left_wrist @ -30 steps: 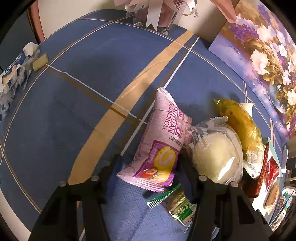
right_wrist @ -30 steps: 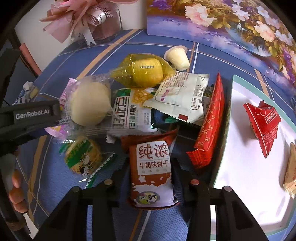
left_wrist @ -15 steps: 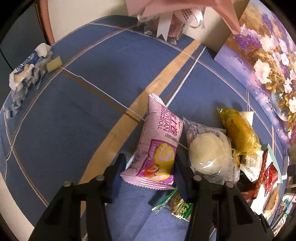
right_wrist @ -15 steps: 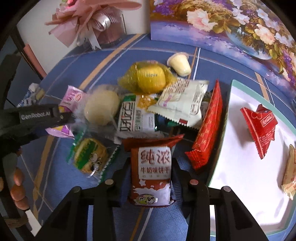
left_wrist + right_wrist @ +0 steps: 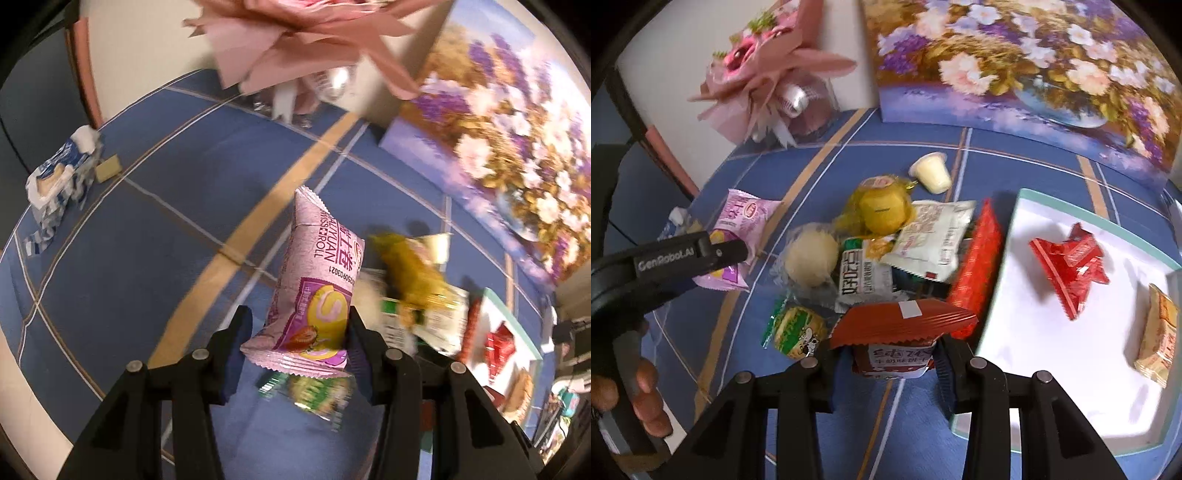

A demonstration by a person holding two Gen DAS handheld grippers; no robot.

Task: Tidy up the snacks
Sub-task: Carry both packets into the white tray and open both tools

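Note:
My left gripper point(image 5: 295, 339) is shut on a pink Swiss roll pack point(image 5: 317, 295) and holds it above the blue cloth; it also shows in the right wrist view point(image 5: 738, 229). My right gripper point(image 5: 886, 362) is shut on a red milk biscuit pack point(image 5: 897, 336), lifted and tilted. A pile of snacks lies between them: a yellow wrapped cake point(image 5: 882, 210), a white round bun point(image 5: 810, 258), a white sachet point(image 5: 931, 236), a green pack point(image 5: 796, 330), a long red pack point(image 5: 979, 269). A white tray point(image 5: 1034, 332) at the right holds a red pack point(image 5: 1071, 262) and a beige pack point(image 5: 1160, 336).
A pink bouquet point(image 5: 768, 81) and a flower painting point(image 5: 1015, 59) stand at the back. A small jelly cup point(image 5: 932, 173) lies beyond the pile. A blue-white wrapper point(image 5: 59, 181) lies at the far left of the blue tablecloth point(image 5: 147, 240).
Both grippers have risen with their packs. The pink pack has come up off the cloth; the red biscuit pack has tipped up toward the camera.

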